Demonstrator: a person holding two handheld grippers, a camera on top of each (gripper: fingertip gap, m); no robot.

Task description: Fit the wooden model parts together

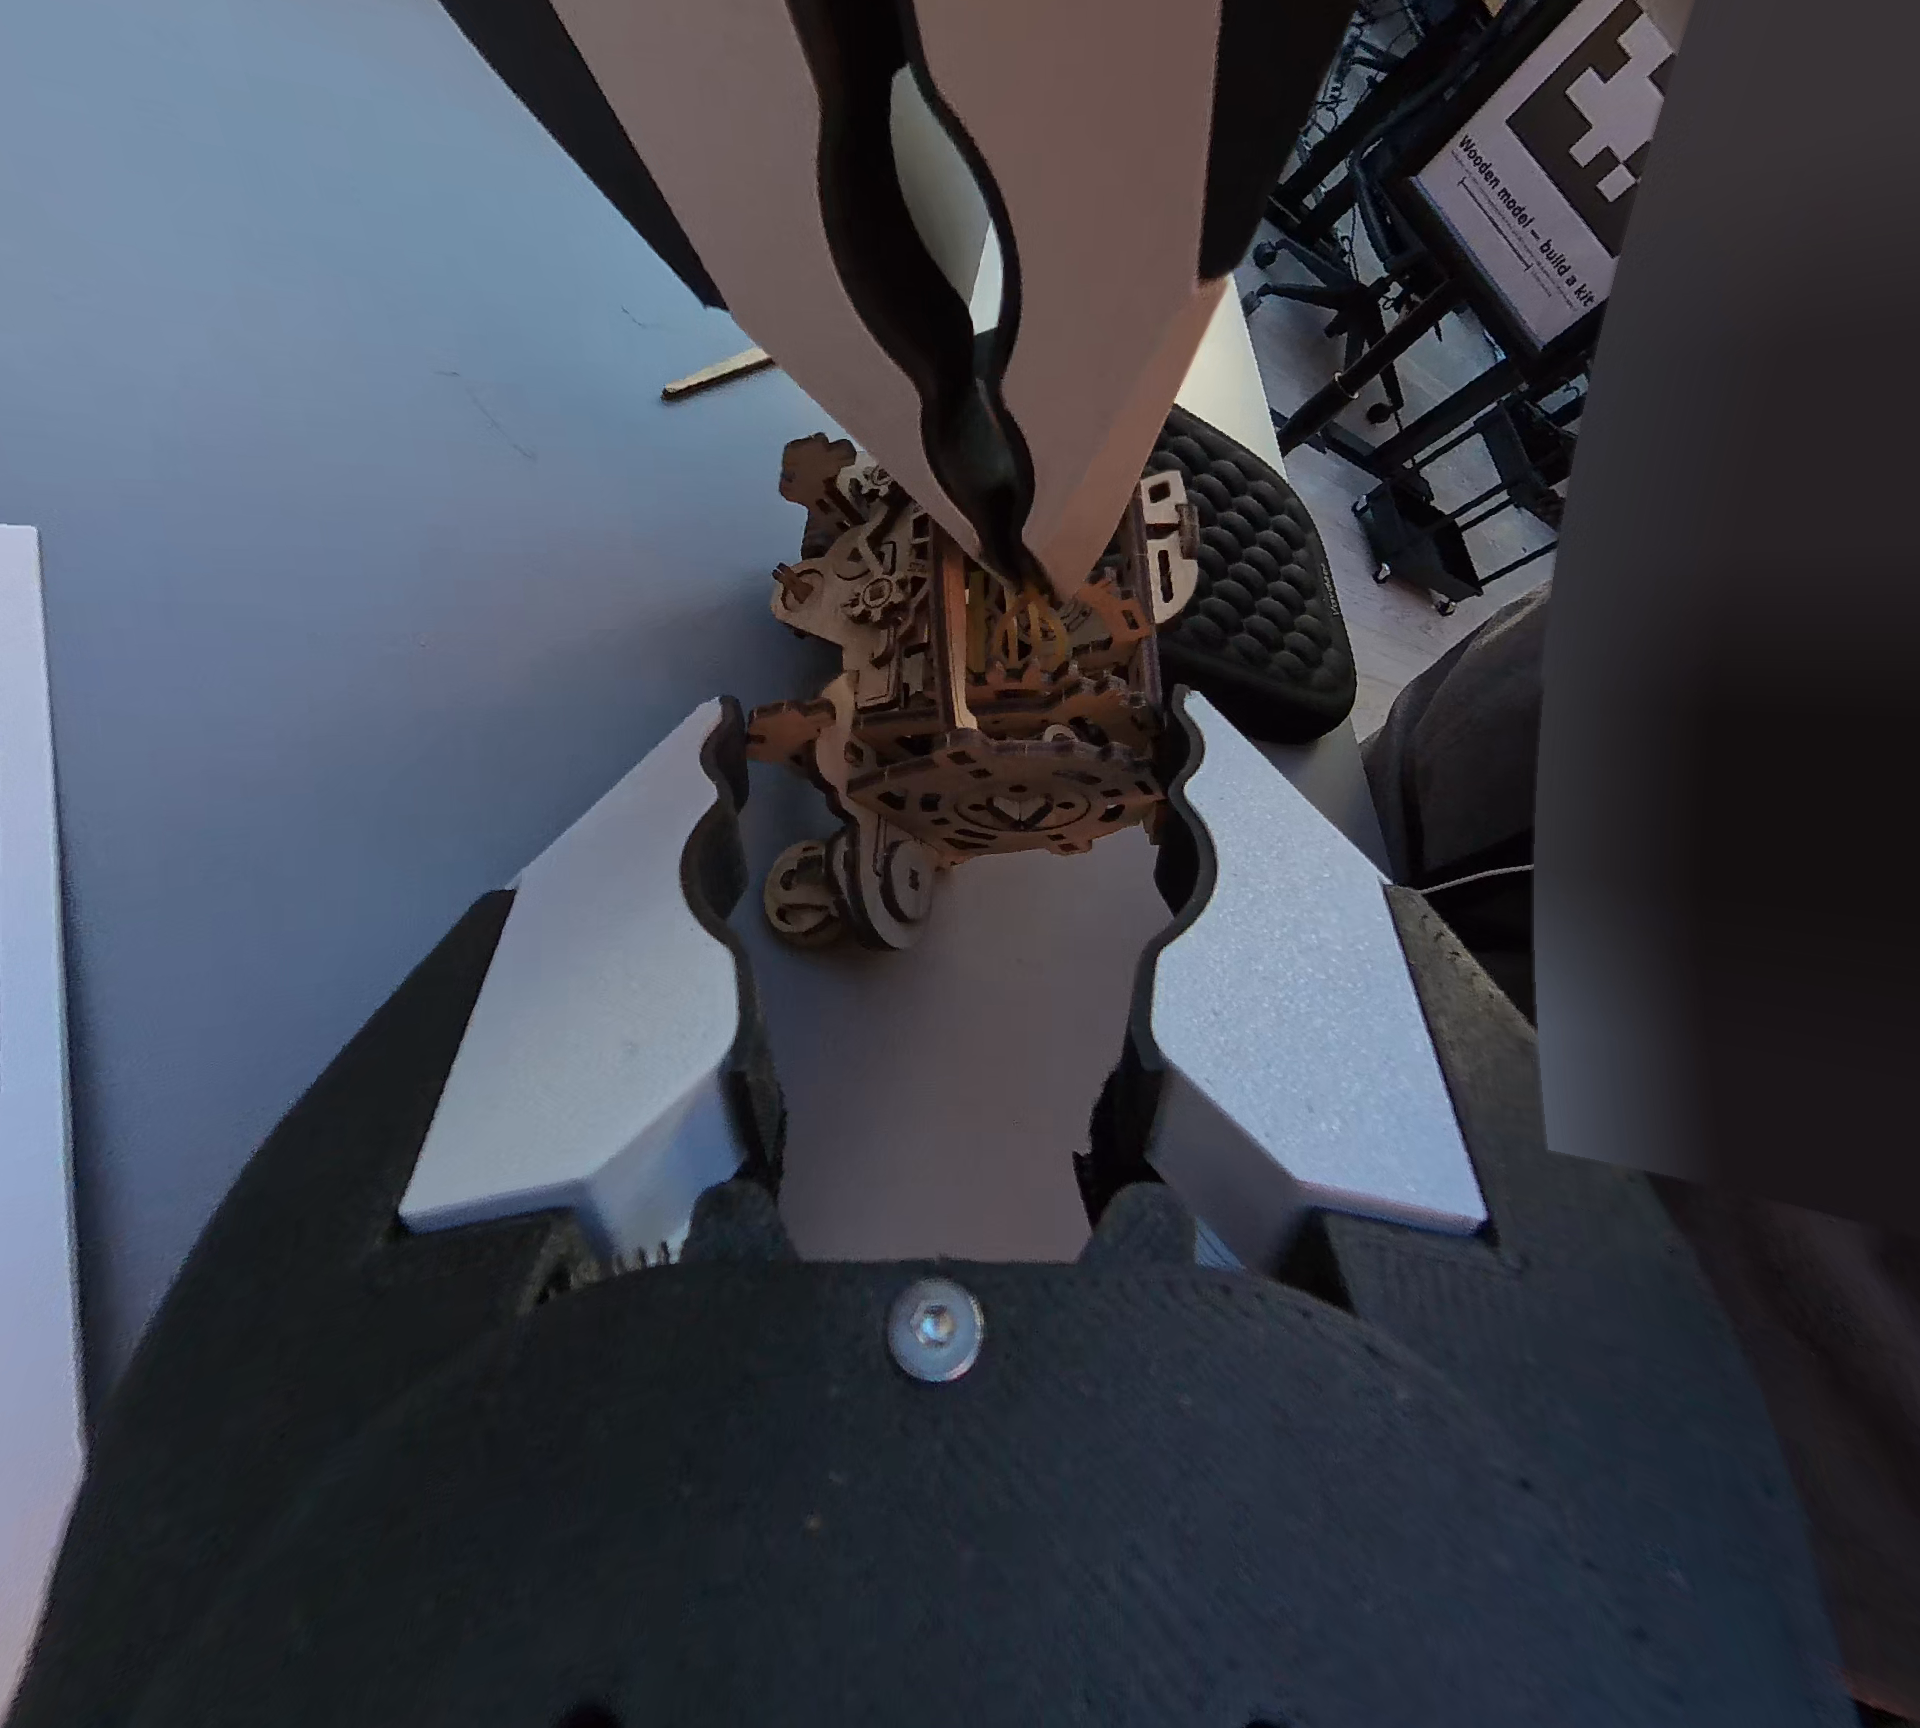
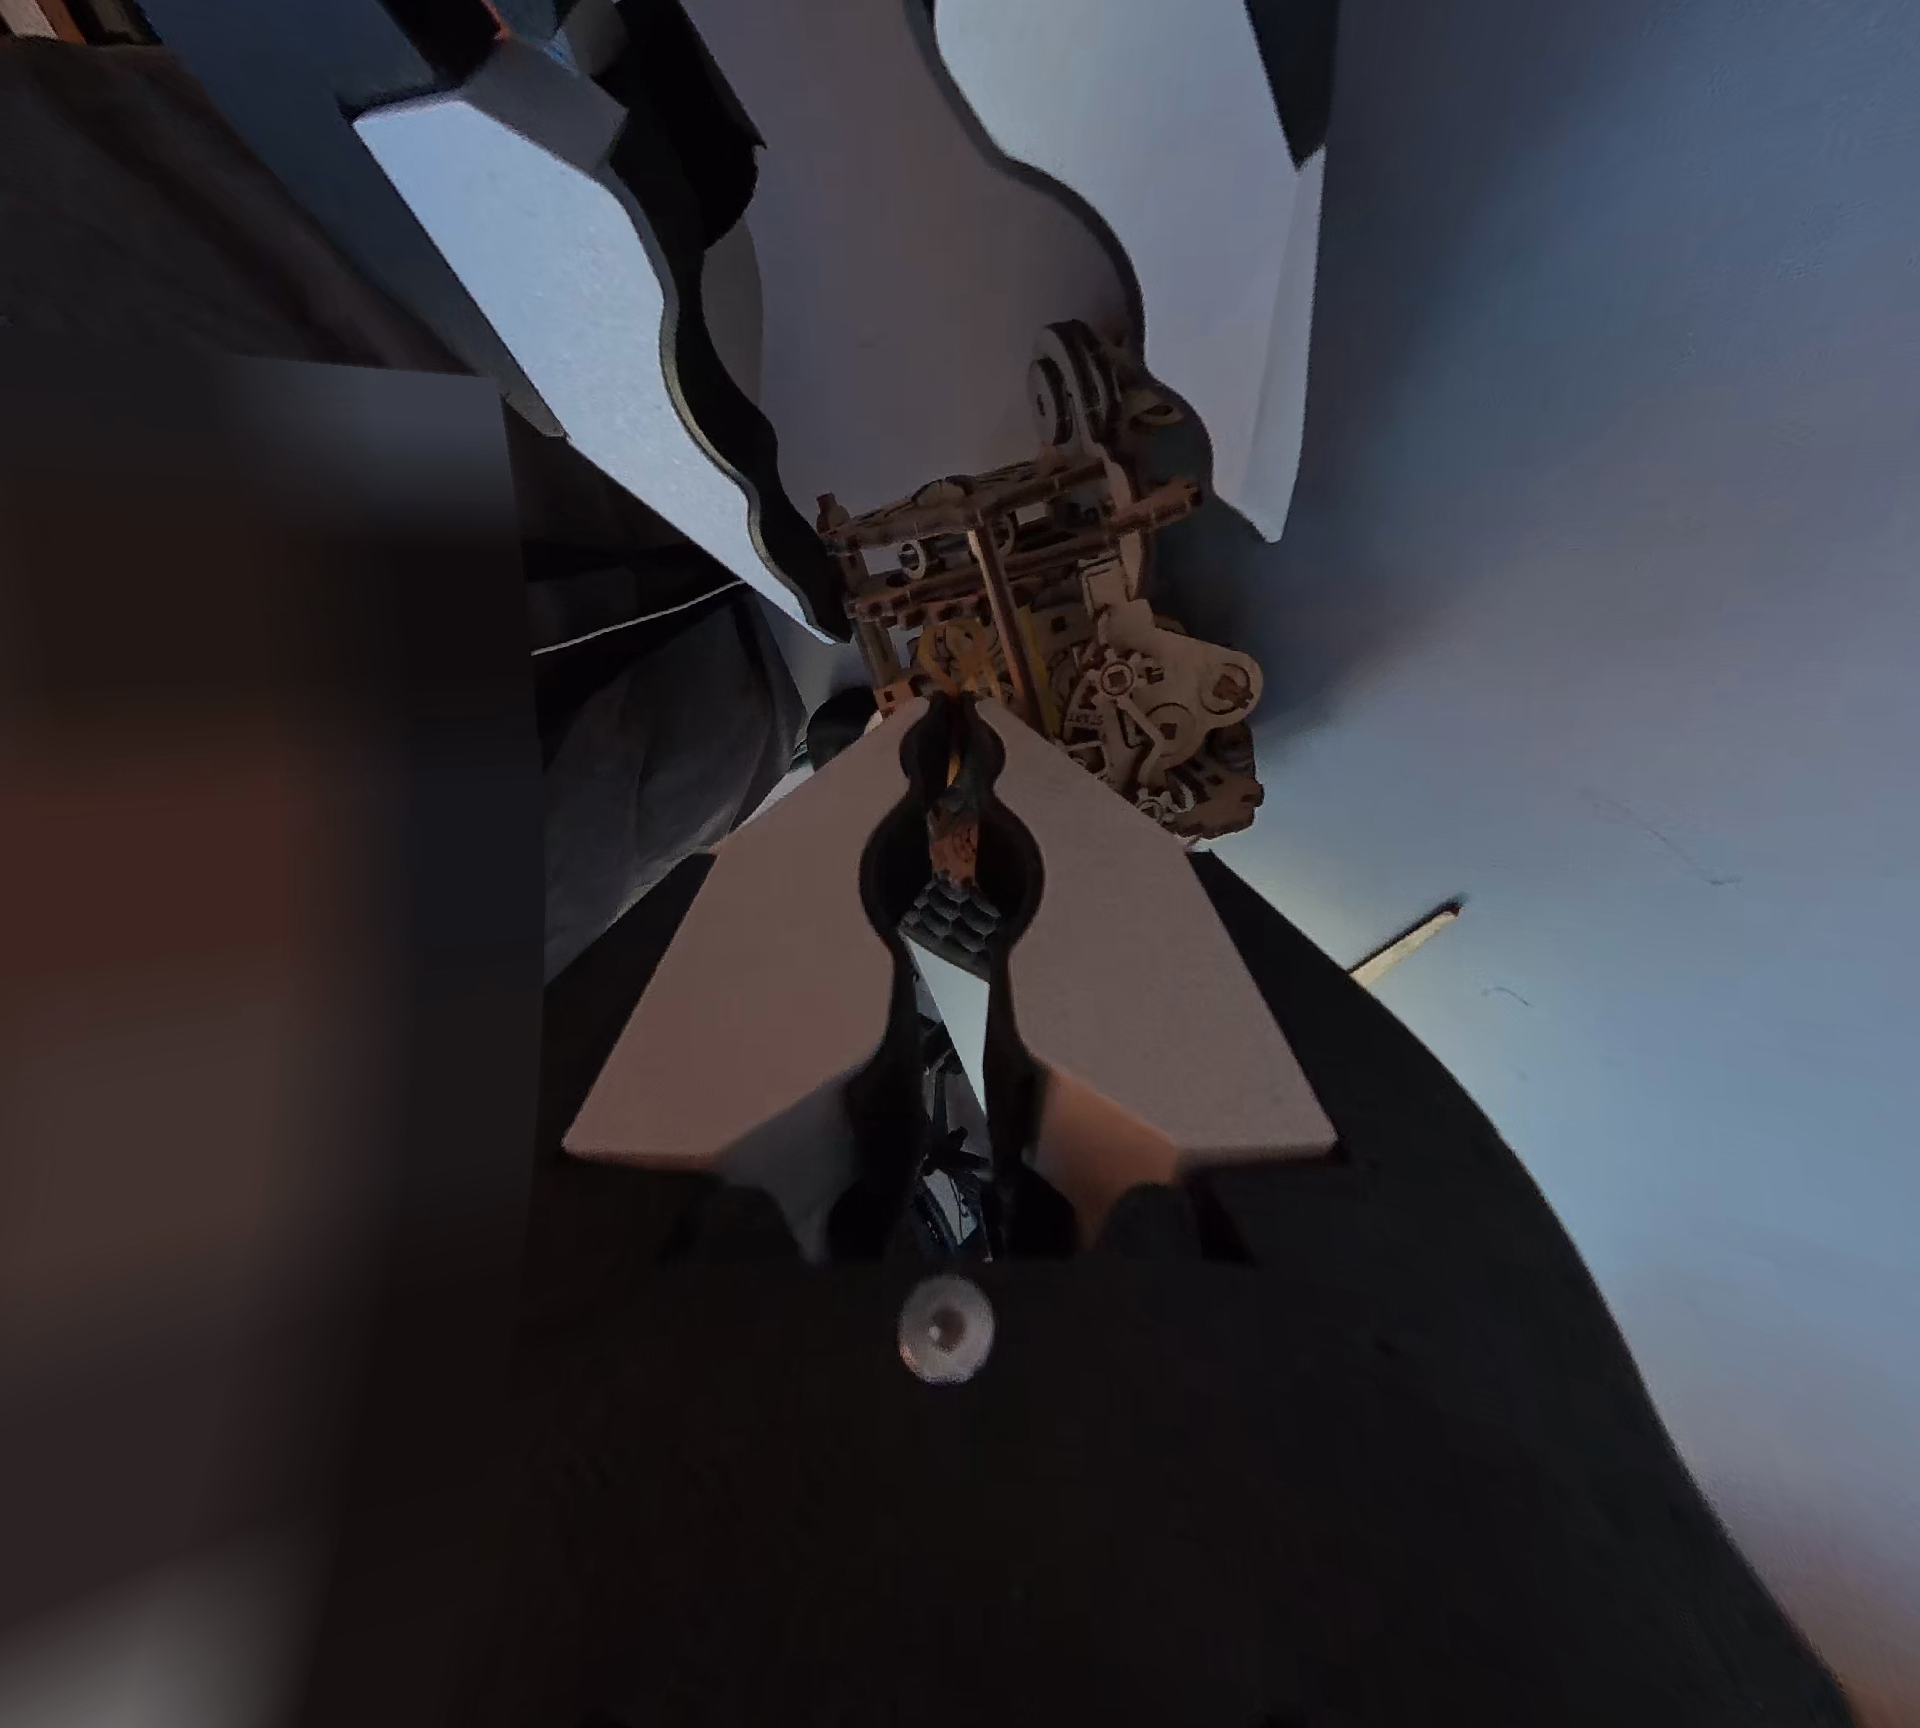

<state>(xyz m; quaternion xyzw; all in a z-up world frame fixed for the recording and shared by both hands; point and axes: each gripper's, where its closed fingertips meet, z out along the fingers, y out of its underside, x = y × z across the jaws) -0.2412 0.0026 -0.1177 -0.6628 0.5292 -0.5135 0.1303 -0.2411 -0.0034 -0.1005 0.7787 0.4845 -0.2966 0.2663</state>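
A half-built wooden model (image 1: 966,743) with gears and wheels sits on the grey table (image 1: 312,535) near its right edge. My left gripper (image 1: 956,774) spans it, both pads against its sides; the right wrist view shows this from above (image 2: 1039,566). My right gripper (image 2: 951,707) is shut on a small thin wooden part (image 2: 956,831). Its tip is pressed into the top of the model (image 2: 1049,629) at a yellowish ring piece (image 2: 951,650). In the left wrist view the right gripper (image 1: 1013,556) comes down from above onto that curved piece (image 1: 1023,634).
A thin wooden stick (image 1: 717,374) lies on the table beyond the model, also in the right wrist view (image 2: 1408,940). A black chair cushion (image 1: 1257,577) lies just past the table edge. A white box (image 1: 21,951) stands at far left. A sign (image 1: 1538,151) stands behind. Less than 4 cm separates the two grippers' tips.
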